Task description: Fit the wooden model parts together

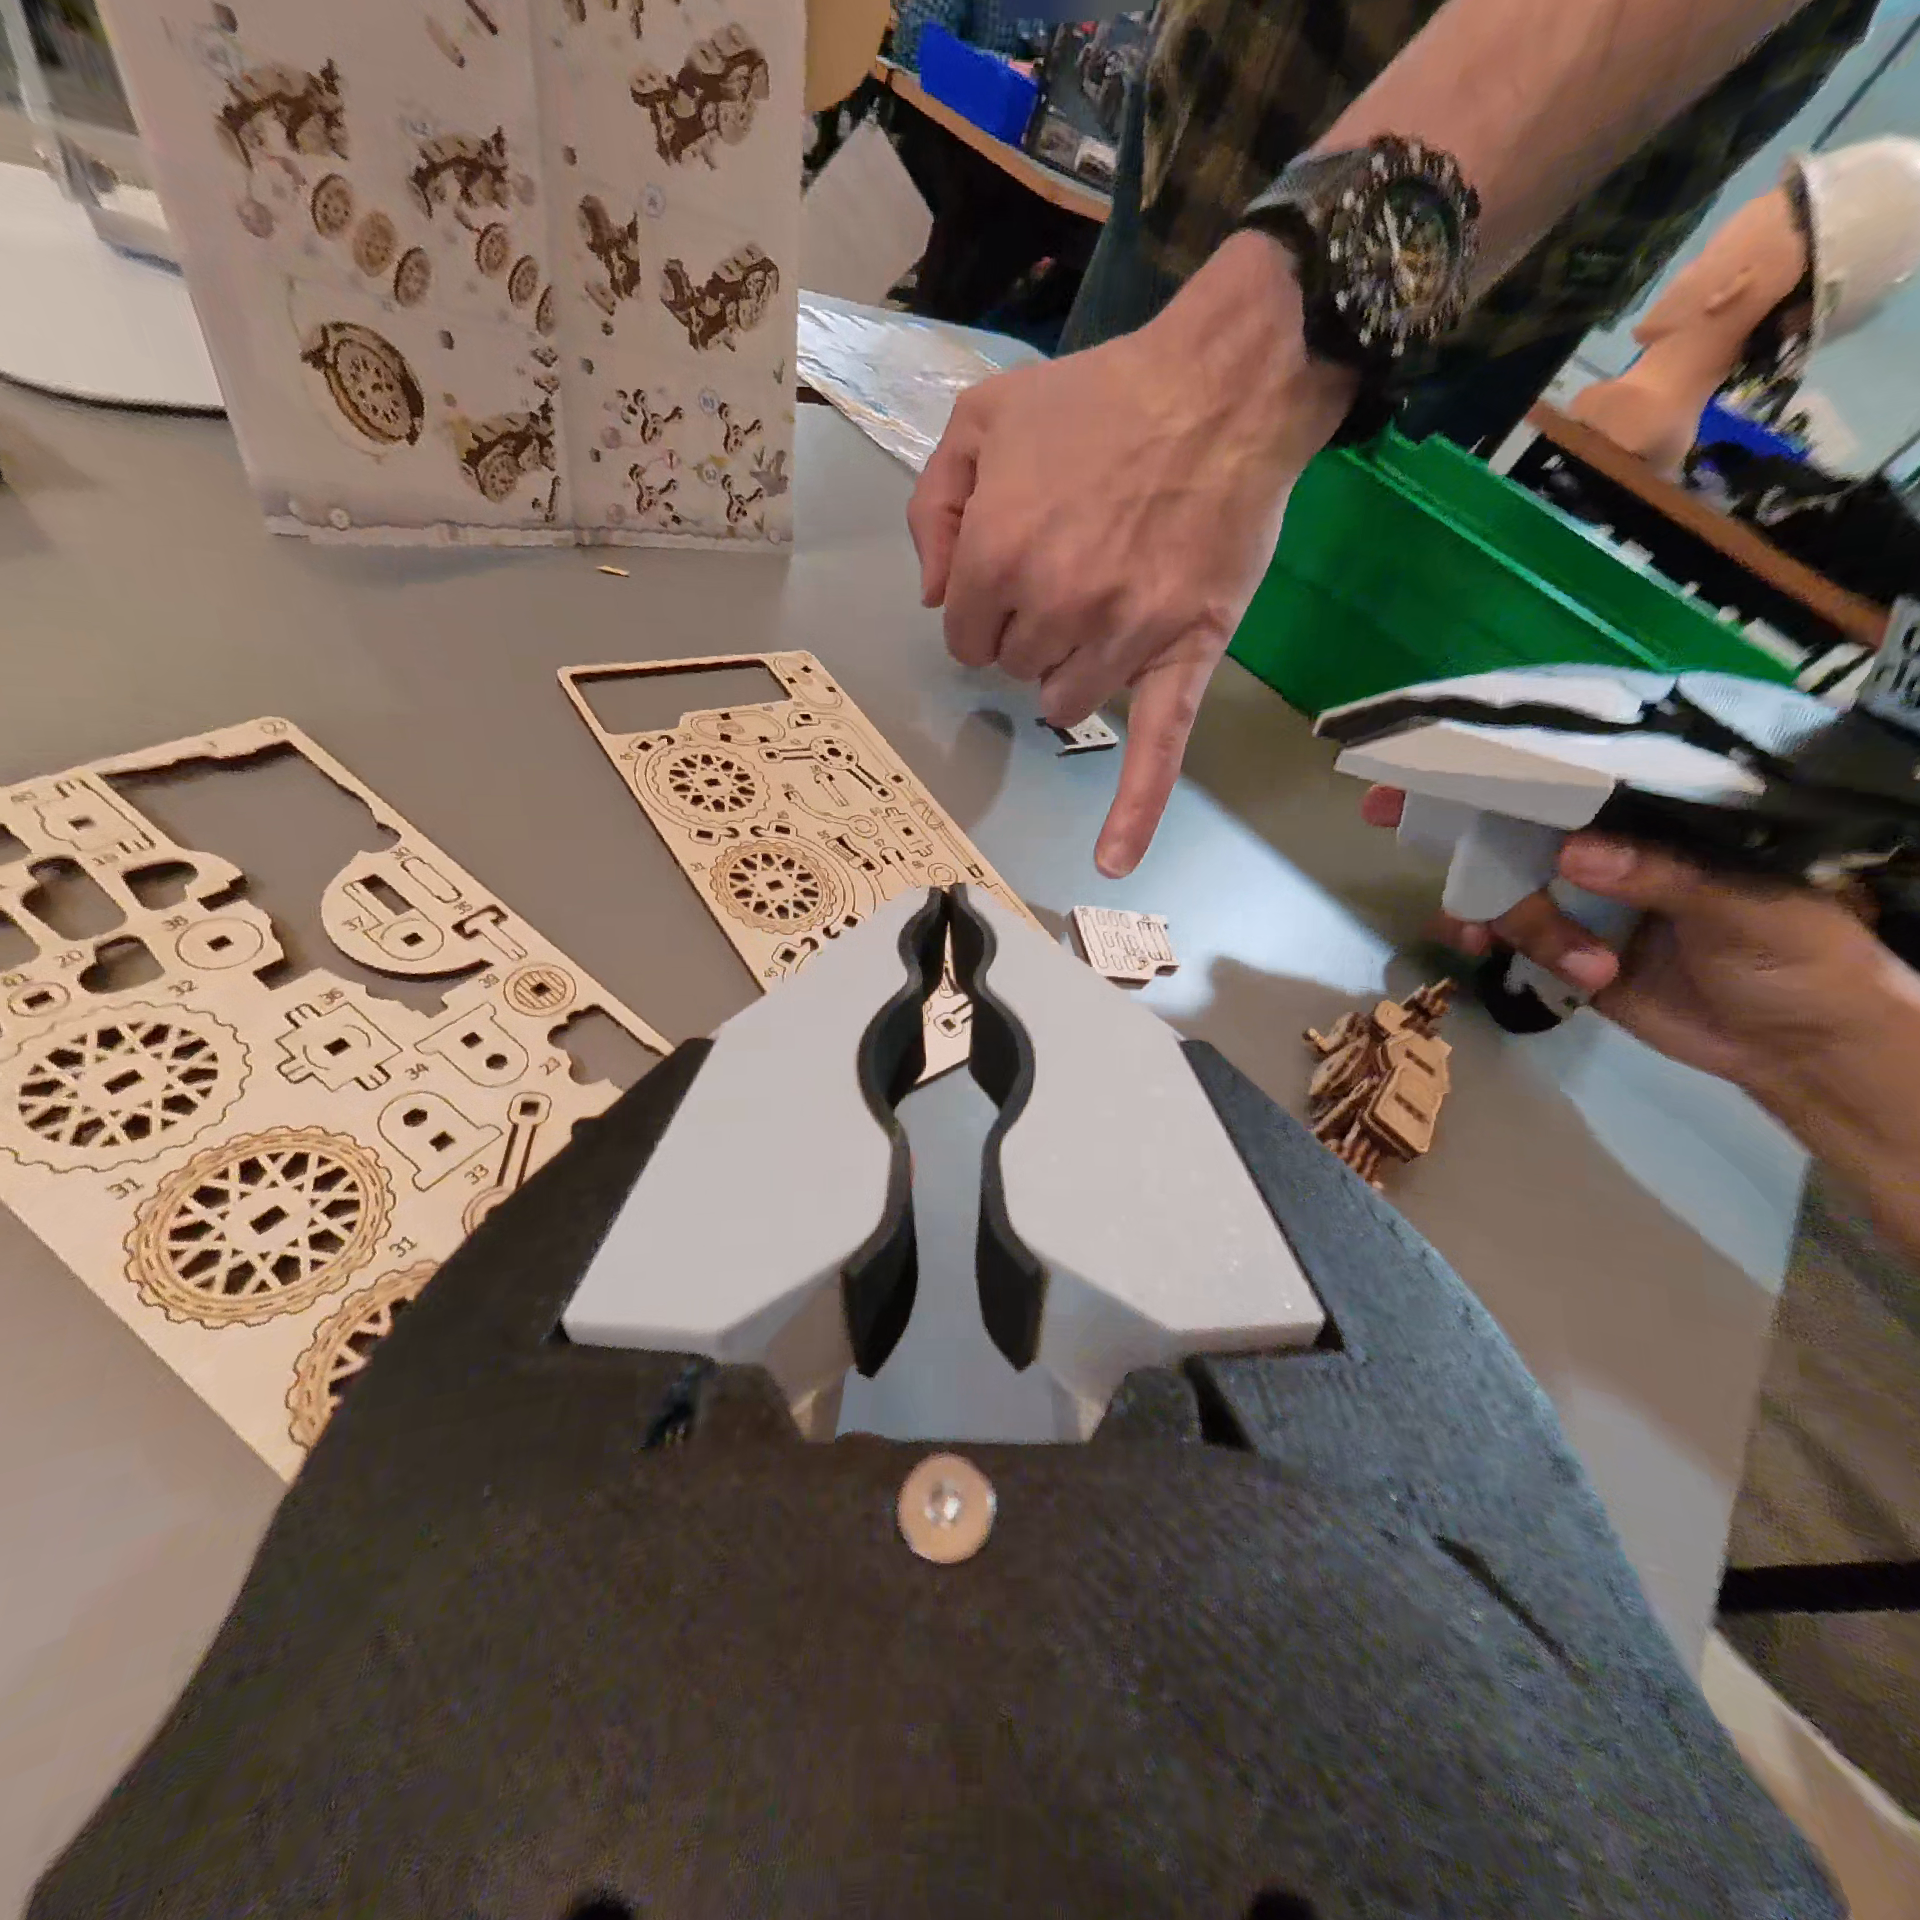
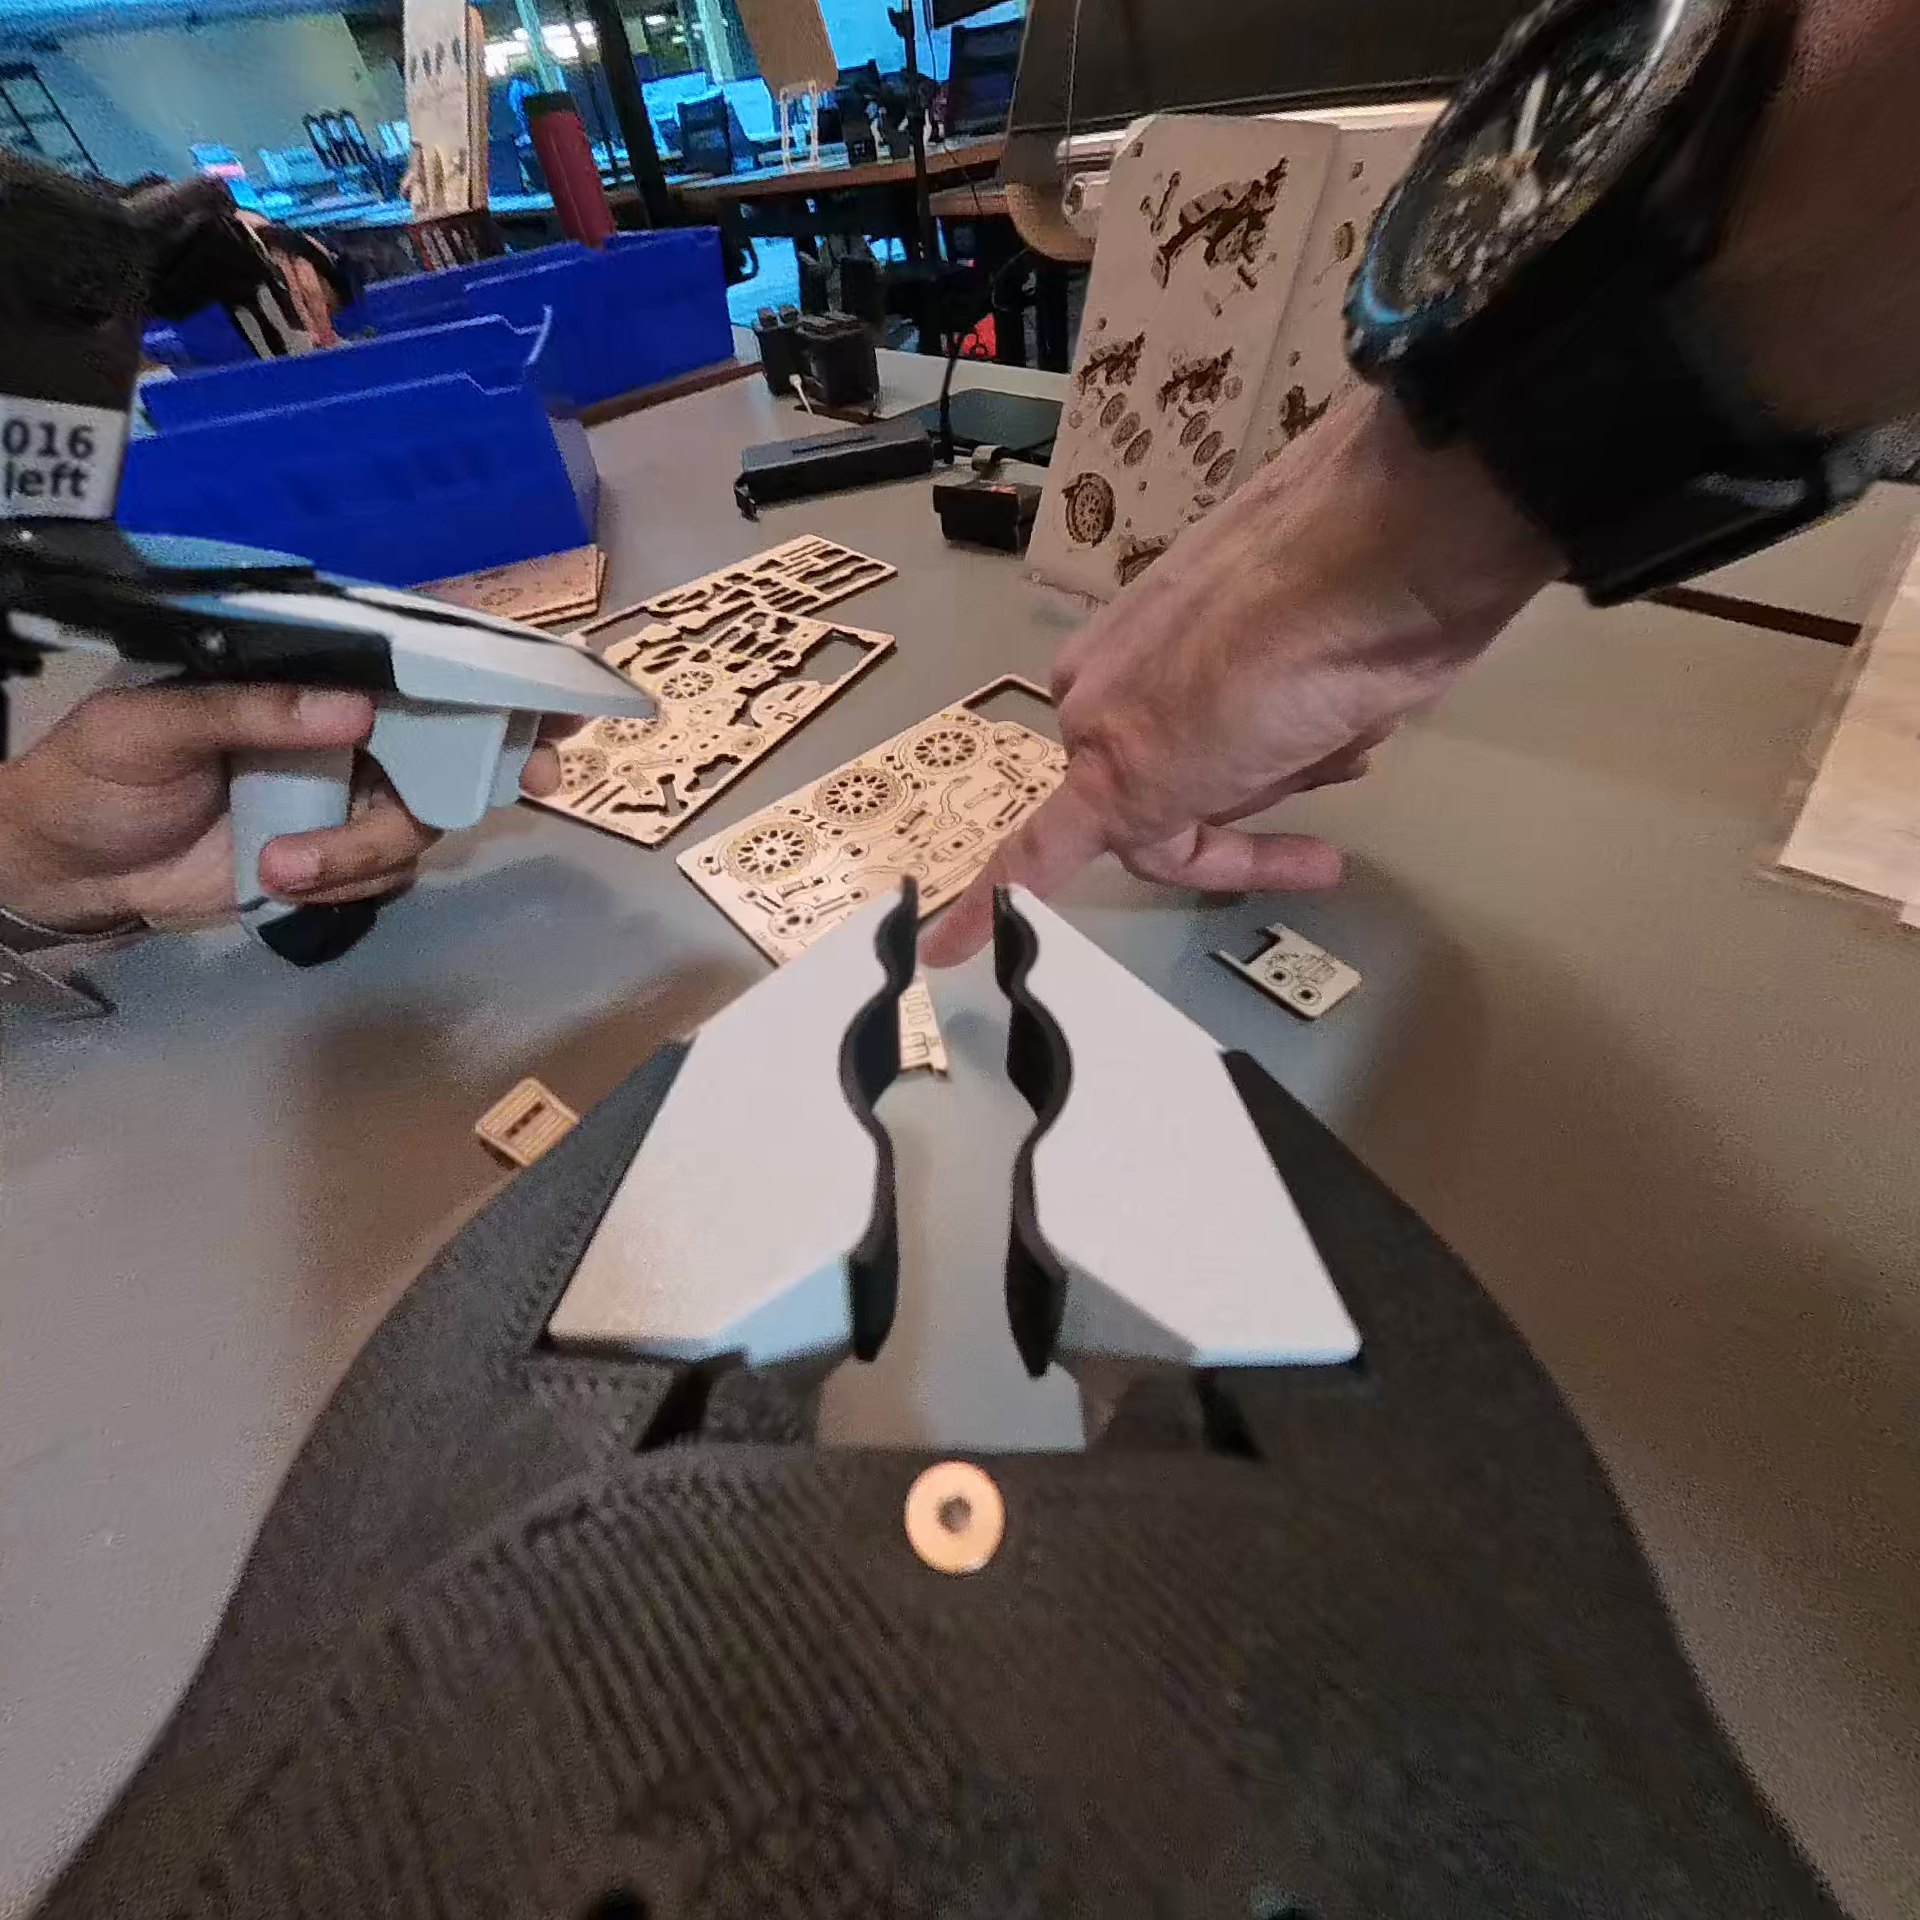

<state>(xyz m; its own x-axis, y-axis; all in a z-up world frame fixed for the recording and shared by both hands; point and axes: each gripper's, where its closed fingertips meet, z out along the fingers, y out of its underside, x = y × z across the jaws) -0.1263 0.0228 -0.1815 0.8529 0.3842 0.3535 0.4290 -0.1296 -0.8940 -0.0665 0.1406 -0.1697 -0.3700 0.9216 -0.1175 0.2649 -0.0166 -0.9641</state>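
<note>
My left gripper [image 1: 948,902] is shut and empty, hovering over the near corner of a laser-cut wooden sheet [image 1: 769,790]; it also shows at the left of the right wrist view [image 2: 634,707]. My right gripper [image 2: 956,899] is open and empty. A small flat wooden part [image 2: 922,1029] lies on the table between its jaws, also visible in the left wrist view [image 1: 1122,940]. A small assembled wooden block [image 1: 1377,1070] sits to the right of it. Another small part [image 2: 1288,971] lies farther right.
Another person's hand [image 1: 1101,540] with a wristwatch points a finger [image 1: 1132,810] down at the small flat part. A second parts sheet [image 1: 208,987] lies at the left. An instruction sheet [image 1: 499,260] stands behind. A green bin [image 1: 1455,582] and blue bins [image 2: 364,457] border the table. About 15 cm separates my left fingertips from my right.
</note>
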